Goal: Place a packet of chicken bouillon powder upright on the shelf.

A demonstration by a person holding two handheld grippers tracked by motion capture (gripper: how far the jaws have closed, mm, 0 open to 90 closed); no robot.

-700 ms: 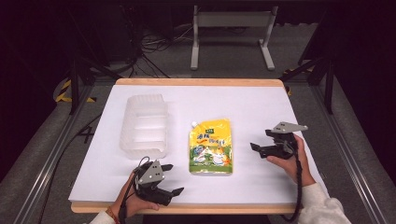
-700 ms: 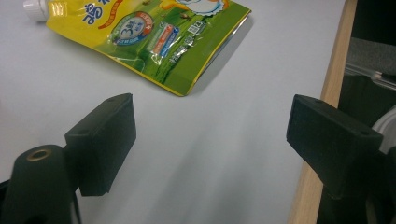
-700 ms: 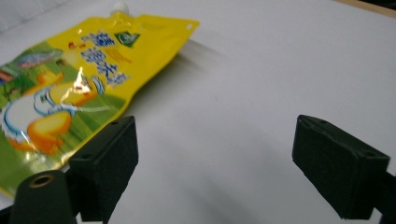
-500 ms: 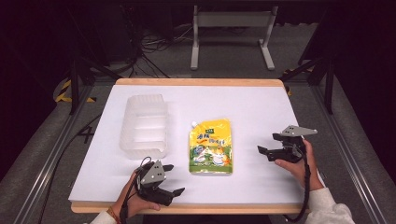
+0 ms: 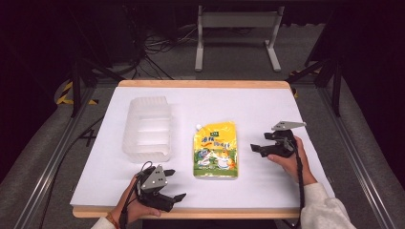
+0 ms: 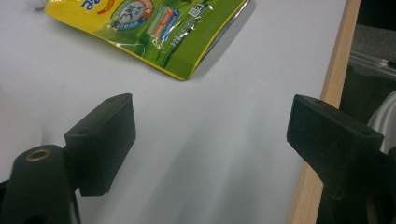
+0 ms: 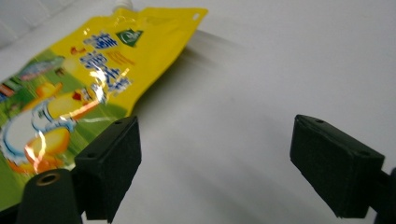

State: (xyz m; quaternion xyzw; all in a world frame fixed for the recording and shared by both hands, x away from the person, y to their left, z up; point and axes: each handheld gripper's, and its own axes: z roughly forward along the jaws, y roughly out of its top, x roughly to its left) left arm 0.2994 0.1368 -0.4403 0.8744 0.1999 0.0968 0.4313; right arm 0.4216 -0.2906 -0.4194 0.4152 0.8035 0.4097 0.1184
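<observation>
A white worktop (image 5: pixel 248 107) with a wooden edge fills mid-frame. Beyond it, at upper centre, stands a grey metal stand (image 5: pixel 237 28); black cables (image 5: pixel 157 45) lie at upper left.

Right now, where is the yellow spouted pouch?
In the high view the yellow spouted pouch lies flat mid-table, between the clear plastic container and the right claw.

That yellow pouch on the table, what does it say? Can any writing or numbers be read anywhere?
"3" on a round badge near the bottom of the yellow pouch, in the left gripper view; the small letters beside it are too small to read.
Large blue characters on the pouch front: blurred, not readable.
Small green logo near the spout: unreadable.
Clear plastic container: no text.
</observation>
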